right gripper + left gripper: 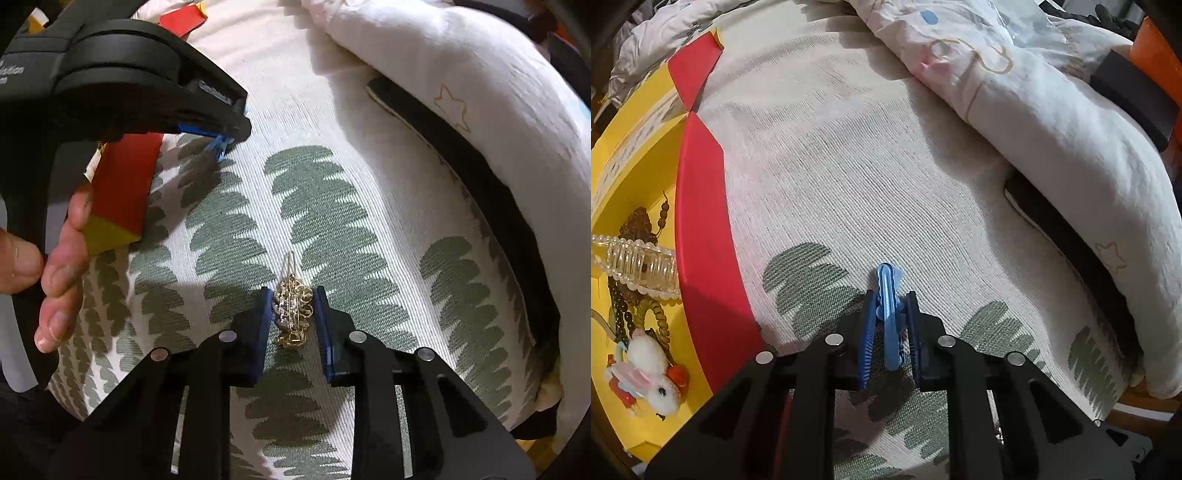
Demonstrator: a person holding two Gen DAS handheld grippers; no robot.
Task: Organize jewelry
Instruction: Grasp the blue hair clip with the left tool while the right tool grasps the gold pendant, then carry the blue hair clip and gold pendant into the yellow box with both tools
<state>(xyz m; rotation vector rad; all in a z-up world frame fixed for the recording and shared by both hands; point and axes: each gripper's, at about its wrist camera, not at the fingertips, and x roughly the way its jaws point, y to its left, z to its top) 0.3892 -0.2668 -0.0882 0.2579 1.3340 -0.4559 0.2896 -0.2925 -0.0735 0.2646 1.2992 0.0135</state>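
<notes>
Left wrist view: left gripper (890,317) clamping blue hair clip (888,314) at lower centre, over leaf-print cloth (849,166), beside red-and-yellow box (698,221) at left edge. Right wrist view: right gripper (293,314) pinching gold brooch (291,314) at lower centre, jaws narrowly parted, touching its sides.

left claw (890,325): clamped, pointing forward | right claw (293,317): clamped, pointing forward

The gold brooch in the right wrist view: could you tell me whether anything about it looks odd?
Yes. The gold brooch sits between the right hand-held gripper's fingers back side up, and its pin juts forward past the ornament, apparently unclasped, so it could snag on the woven cloth.
</notes>
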